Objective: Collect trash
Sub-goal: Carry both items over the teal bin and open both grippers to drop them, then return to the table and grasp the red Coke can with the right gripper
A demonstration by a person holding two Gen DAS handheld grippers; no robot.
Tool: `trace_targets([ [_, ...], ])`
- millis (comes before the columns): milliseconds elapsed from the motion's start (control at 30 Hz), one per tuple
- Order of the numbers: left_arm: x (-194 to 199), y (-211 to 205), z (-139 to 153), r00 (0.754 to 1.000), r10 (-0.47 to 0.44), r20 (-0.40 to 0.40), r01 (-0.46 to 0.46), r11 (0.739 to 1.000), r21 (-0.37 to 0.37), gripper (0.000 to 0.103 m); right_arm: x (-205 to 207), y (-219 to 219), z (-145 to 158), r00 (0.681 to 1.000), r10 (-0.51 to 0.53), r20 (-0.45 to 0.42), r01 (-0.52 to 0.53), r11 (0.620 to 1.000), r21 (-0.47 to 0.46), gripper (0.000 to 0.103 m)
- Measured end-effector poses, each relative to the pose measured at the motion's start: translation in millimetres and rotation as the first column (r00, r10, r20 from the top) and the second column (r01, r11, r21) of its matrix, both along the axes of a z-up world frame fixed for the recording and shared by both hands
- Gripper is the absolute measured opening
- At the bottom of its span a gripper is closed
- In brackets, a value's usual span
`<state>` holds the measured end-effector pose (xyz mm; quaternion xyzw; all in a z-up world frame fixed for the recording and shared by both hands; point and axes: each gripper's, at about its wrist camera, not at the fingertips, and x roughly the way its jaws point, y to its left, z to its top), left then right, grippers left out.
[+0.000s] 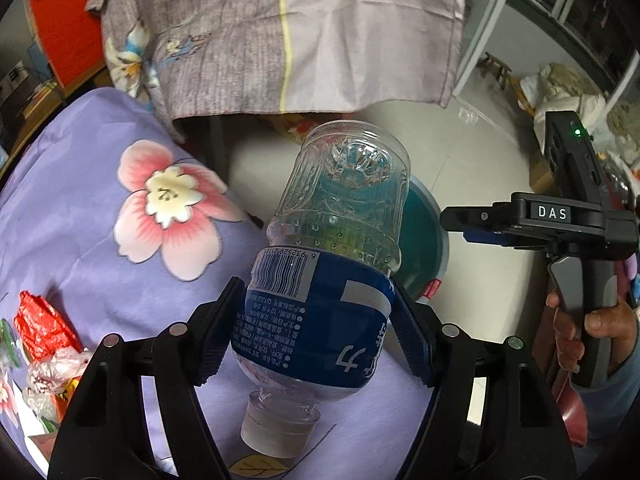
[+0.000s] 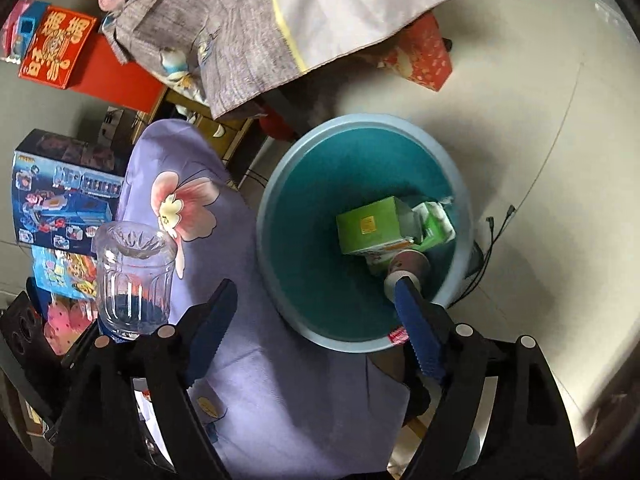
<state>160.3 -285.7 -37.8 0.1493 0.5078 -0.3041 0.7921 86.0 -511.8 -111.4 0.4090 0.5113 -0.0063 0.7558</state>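
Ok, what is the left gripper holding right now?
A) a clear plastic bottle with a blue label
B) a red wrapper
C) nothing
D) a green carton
A: the left gripper has its pads pressed on the blue label of the clear plastic bottle, held cap-down over the purple floral cloth.

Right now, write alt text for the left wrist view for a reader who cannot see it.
The left gripper clamps an empty plastic bottle by its blue label, cap toward the camera, above a lilac floral cloth. Behind the bottle sits a teal bin; at right a hand holds the right gripper.
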Motion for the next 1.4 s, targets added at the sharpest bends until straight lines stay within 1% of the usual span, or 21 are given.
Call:
trace_targets([
  [200,0,-33,-11,0.999,-0.049,-0.020,0.050,0.999,0.010,0.073,-10,-14,-1,1.000,-0.030,-0.006,0.030,1.000,-0.007,0.079],
  [300,0,-46,-17,0.998,-0.056,-0.027,0.056,0.998,0.018,0.074,-14,-19,-1,0.999,-0.044,-0.009,0.044,0.999,-0.012,0.079],
  [333,1,-49,-18,0.998,-0.056,-0.027,0.057,0.998,0.019,0.074,-16,-21,-1,0.999,-0.048,-0.009,0.047,0.999,-0.013,0.079],
  [400,0,-52,-20,0.998,-0.059,-0.028,0.059,0.998,0.019,0.078,-18,-22,-1,0.999,-0.051,-0.010,0.051,0.999,-0.014,0.079],
  [533,-3,-53,-21,0.998,-0.060,-0.024,0.061,0.998,0.029,0.080,-19,-21,-3,0.998,-0.054,-0.016,0.053,0.999,-0.012,0.079],
  [800,-8,-39,-19,0.999,-0.038,-0.025,0.038,0.999,0.028,0.083,-19,-15,-1,0.998,-0.053,-0.020,0.052,0.999,-0.010,0.079],
  [900,-11,-34,-16,0.999,-0.030,-0.016,0.030,0.999,0.021,0.086,-20,-12,3,0.998,-0.055,-0.021,0.055,0.998,-0.016,0.084],
  [1067,-17,-20,-9,1.000,-0.013,-0.005,0.013,1.000,0.004,0.090,-22,-3,11,0.998,-0.053,-0.029,0.053,0.999,-0.012,0.084],
  [1267,-23,7,3,1.000,0.025,0.009,-0.025,0.999,-0.026,0.095,-23,22,27,1.000,-0.019,-0.017,0.019,0.999,-0.032,0.086],
  [1400,-30,36,13,0.998,0.060,0.024,-0.059,0.997,-0.049,0.097,-19,49,38,1.000,0.025,-0.010,-0.025,0.998,-0.049,0.086],
])
